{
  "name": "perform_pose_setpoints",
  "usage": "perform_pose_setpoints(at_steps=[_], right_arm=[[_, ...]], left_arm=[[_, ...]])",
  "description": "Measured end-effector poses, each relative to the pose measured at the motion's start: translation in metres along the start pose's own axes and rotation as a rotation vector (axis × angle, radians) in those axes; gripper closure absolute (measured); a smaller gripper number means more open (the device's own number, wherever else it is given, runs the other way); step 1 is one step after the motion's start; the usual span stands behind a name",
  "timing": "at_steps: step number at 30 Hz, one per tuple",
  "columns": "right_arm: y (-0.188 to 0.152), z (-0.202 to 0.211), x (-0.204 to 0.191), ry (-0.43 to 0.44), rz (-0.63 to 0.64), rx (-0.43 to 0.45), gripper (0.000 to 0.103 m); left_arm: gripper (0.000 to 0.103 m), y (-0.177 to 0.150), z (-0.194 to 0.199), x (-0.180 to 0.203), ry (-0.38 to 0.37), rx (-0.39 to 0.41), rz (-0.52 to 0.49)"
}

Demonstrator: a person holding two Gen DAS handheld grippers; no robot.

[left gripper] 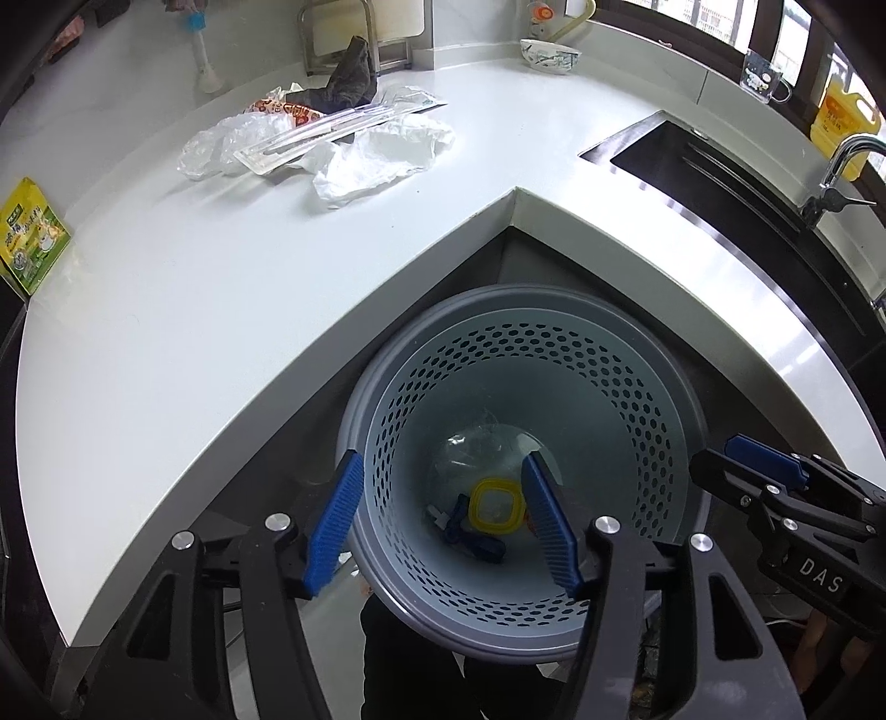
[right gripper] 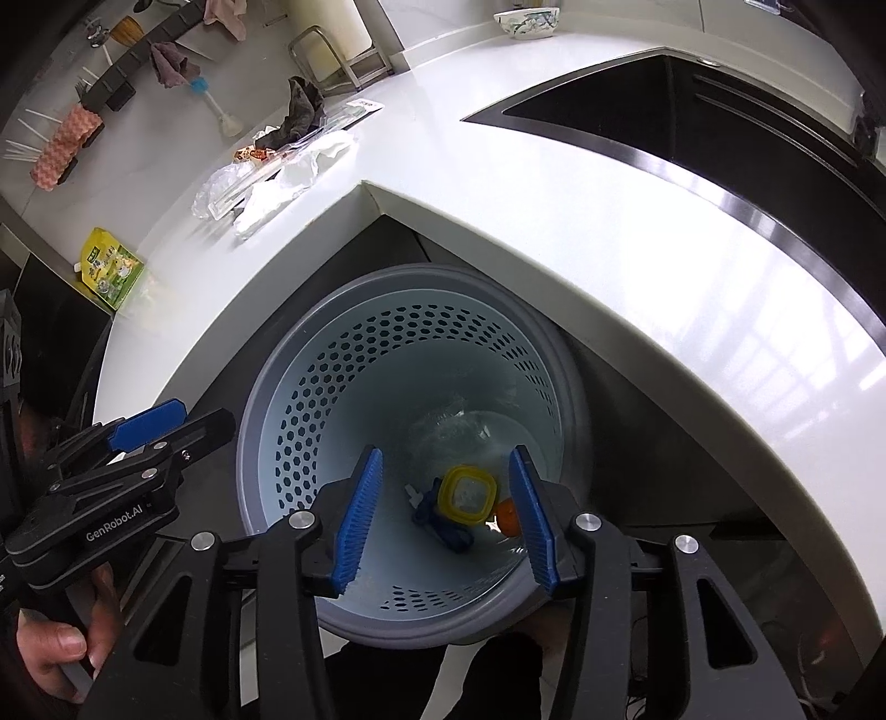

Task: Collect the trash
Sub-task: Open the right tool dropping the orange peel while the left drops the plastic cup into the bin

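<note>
We hold both grippers over the perforated waste bin (left gripper: 637,399), which stands in the counter's inner corner. Our left gripper (left gripper: 443,520) is spread, nothing between its pads; our right gripper (right gripper: 446,515) likewise gapes empty. In the bin lie a yellow-rimmed lid (right gripper: 467,494) and clear wrap. More trash, the crumpled plastic bags (left gripper: 382,158), sits well apart on the white countertop (left gripper: 194,332).

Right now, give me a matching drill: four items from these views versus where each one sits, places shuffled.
Items:
1. yellow lid
2. green packet
3. patterned bowl
4. white plastic bag

Places:
A. counter's back edge, near the window
B. bottom of the perforated bin
C. middle of the counter, in the litter pile
D. counter's far left end

Pairs: 1-B, 2-D, 3-A, 4-C
</note>
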State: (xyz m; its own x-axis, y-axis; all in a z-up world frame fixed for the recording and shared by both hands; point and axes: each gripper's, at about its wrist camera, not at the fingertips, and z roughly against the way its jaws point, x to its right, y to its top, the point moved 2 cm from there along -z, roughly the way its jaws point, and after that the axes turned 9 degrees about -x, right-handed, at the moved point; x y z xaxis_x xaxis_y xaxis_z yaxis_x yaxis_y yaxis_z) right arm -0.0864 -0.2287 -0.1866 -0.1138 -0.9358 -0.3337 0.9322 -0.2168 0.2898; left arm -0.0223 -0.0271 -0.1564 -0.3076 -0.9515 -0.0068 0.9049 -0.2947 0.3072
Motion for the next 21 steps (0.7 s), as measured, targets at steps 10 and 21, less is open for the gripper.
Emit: perform_pose_setpoints(at_steps=[10, 21], right_arm=[[0.006, 0.04, -0.007, 0.023, 0.032, 0.063, 0.051], [0.023, 0.085, -0.015, 0.034, 0.091, 0.142, 0.047]], left_arm=[[0.037, 0.018, 0.041, 0.011, -0.006, 0.078, -0.009], [0.028, 0.031, 0.089, 0.011, -0.006, 0.179, 0.023]])
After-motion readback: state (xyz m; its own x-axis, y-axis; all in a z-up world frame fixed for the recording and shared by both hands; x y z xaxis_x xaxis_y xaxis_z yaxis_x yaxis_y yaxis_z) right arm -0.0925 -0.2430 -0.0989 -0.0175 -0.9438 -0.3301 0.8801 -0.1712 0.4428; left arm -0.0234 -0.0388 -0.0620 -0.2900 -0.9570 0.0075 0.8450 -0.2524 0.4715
